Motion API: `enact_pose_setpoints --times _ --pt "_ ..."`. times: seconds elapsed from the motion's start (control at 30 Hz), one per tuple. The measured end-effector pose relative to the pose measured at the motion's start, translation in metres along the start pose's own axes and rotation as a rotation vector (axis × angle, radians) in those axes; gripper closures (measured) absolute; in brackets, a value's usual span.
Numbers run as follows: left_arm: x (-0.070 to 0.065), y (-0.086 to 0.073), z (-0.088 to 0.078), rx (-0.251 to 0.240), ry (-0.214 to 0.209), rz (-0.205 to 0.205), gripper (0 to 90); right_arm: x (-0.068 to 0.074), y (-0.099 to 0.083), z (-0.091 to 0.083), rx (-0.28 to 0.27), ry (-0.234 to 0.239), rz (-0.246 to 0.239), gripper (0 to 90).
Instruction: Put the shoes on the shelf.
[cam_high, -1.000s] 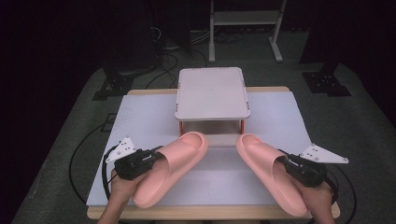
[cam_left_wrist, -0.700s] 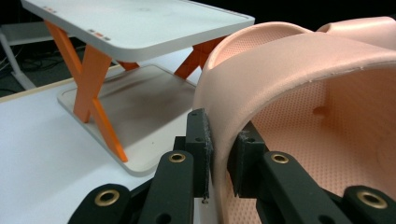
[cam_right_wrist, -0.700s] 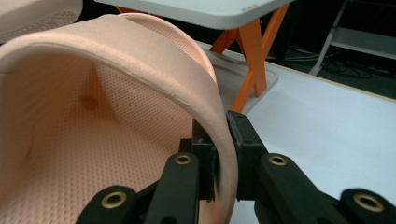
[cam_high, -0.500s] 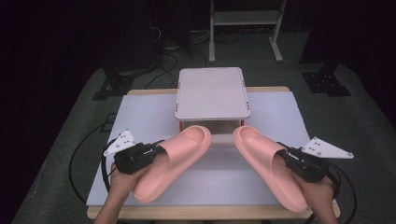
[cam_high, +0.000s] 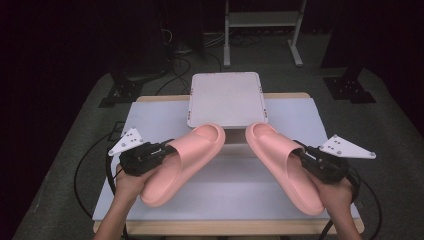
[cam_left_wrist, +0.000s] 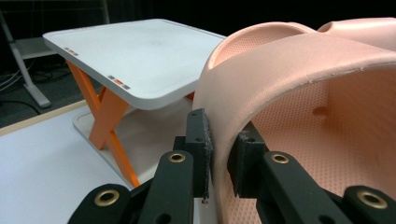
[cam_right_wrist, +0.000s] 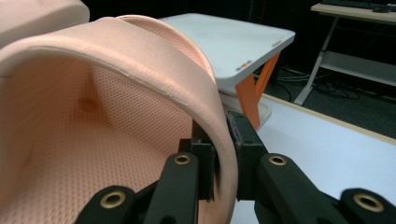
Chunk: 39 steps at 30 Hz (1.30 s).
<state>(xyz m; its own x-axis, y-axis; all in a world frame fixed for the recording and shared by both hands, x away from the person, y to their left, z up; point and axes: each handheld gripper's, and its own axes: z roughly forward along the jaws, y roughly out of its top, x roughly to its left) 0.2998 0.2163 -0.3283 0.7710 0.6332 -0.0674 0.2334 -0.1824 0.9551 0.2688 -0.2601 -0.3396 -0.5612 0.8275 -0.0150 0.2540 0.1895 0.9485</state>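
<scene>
Now, view by view:
High view, slippers: your left slipper (cam_high: 183, 162) runs heel-near-you to toe up and right; your right slipper (cam_high: 285, 165) mirrors it, toe up and left. Both toes sit close to the white shelf (cam_high: 226, 99) on the table (cam_high: 150, 112).
High view, hands: your left hand (cam_high: 127, 182) and right hand (cam_high: 336, 192) come in from below, angled inward.
Left gripper view: your left gripper (cam_left_wrist: 222, 156) is clamped on the left slipper's strap edge (cam_left_wrist: 280, 79); the shelf's orange legs (cam_left_wrist: 105, 116) stand beyond.
Right gripper view: your right gripper (cam_right_wrist: 224, 151) is pinching the right slipper's strap edge (cam_right_wrist: 140, 79).
</scene>
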Motion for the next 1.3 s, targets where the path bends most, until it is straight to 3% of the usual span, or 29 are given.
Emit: enact_pose_setpoints --times 0.5,0.9,1.3 --pt "0.018 0.013 0.005 0.002 0.045 -0.039 79.4 -0.004 0.025 0.025 -0.039 -0.031 0.033 81.5" --pt "0.033 0.03 0.022 0.017 0.074 -0.046 79.2 -0.011 0.043 0.049 -0.031 -0.051 0.047 81.3" --pt "0.045 0.045 0.043 0.036 0.091 -0.06 79.0 -0.013 0.062 0.072 -0.014 -0.063 0.029 81.1"
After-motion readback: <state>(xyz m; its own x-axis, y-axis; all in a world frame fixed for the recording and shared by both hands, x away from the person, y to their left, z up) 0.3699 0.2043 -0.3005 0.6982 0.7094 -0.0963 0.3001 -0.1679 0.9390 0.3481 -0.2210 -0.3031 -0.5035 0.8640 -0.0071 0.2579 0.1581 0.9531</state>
